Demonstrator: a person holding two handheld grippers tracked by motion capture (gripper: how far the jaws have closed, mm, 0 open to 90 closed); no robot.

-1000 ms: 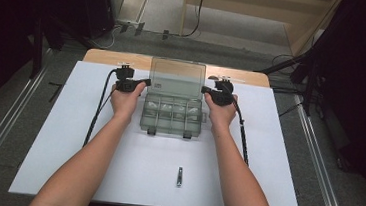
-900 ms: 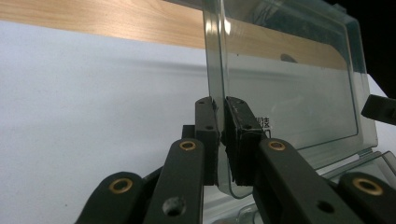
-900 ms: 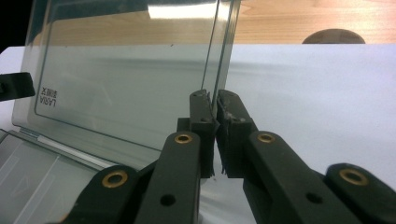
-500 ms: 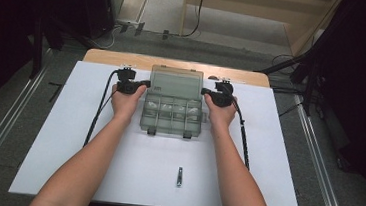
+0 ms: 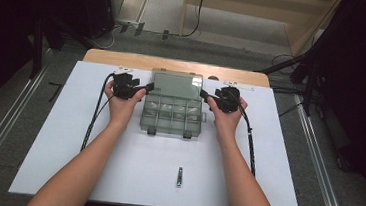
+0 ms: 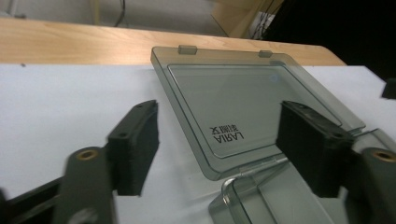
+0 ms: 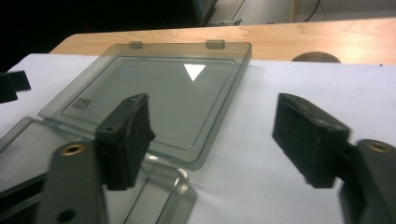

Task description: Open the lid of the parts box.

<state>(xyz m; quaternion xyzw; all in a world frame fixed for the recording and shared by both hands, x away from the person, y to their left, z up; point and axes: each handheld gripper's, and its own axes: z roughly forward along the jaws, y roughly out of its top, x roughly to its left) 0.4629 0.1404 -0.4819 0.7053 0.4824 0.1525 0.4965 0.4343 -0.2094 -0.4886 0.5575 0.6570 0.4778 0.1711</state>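
clear compartment box (image 5: 172, 113) sits mid-table on the white mat (image 5: 57, 137), near the far edge, lid (image 6: 243, 98) swung fully back and lying flat toward the wooden table edge (image 6: 70, 44). left gripper (image 5: 131, 87) and right gripper (image 5: 221, 97) flank the box at the hinge line, one per side, jaws spread wide and holding nothing; each gripper view has a lid corner sitting in the gap between the pads. likely a symmetrical setup to take the lid from both sides. small dark metal piece (image 5: 179, 176) lies alone near the person, well apart from the box.
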